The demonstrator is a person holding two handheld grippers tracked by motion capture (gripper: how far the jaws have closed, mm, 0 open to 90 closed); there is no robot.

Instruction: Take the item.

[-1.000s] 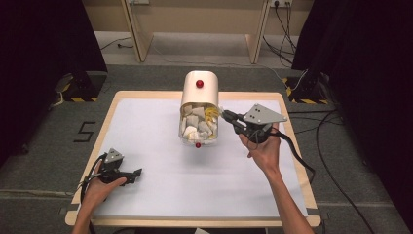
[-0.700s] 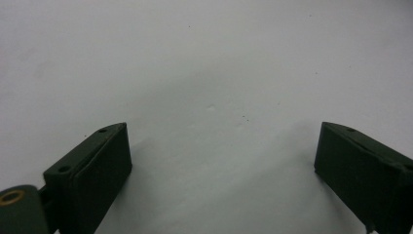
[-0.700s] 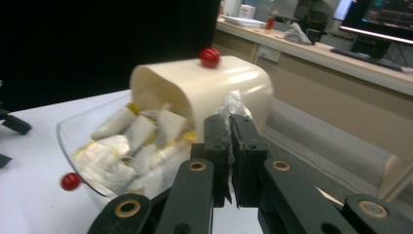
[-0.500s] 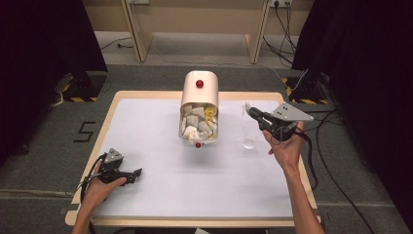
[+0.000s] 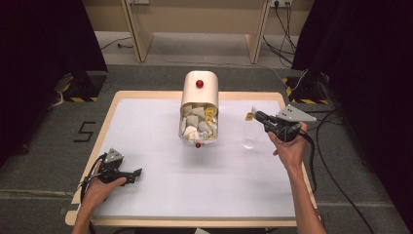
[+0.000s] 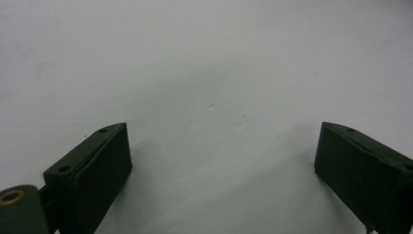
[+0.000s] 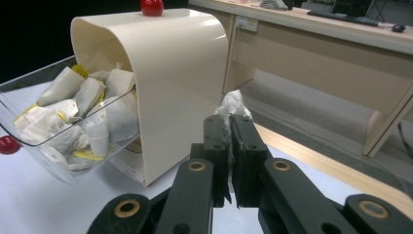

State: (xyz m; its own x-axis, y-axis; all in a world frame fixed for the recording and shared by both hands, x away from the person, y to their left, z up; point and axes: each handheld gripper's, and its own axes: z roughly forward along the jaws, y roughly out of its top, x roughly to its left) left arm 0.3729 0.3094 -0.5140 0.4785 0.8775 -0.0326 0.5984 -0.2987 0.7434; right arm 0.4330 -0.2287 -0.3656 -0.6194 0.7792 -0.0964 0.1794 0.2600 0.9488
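Observation:
A cream dispenser box (image 5: pixel 199 88) with a red knob stands at the table's middle back. Its clear drawer (image 5: pixel 198 127) is pulled out and full of tea bags (image 7: pixel 73 112). My right gripper (image 5: pixel 256 116) is to the right of the drawer, shut on a white tea bag (image 7: pixel 233 103) that has a yellow tag (image 5: pixel 249 116). It hovers just above a clear glass (image 5: pixel 249 135). In the right gripper view, that gripper (image 7: pixel 229 122) has its jaws pressed together on the bag. My left gripper (image 5: pixel 136 172) rests on the table at the front left, open (image 6: pixel 221 146) with nothing between its jaws.
The white table mat (image 5: pixel 160 195) has a wooden rim (image 5: pixel 146 93). A desk leg (image 5: pixel 137 29) and cables (image 5: pixel 321 146) are on the floor beyond and to the right. The drawer's front has a small red knob (image 5: pixel 197 145).
My right hand has moved right, away from the drawer, and slightly down with the tea bag, ending above the glass. The left hand has stayed put.

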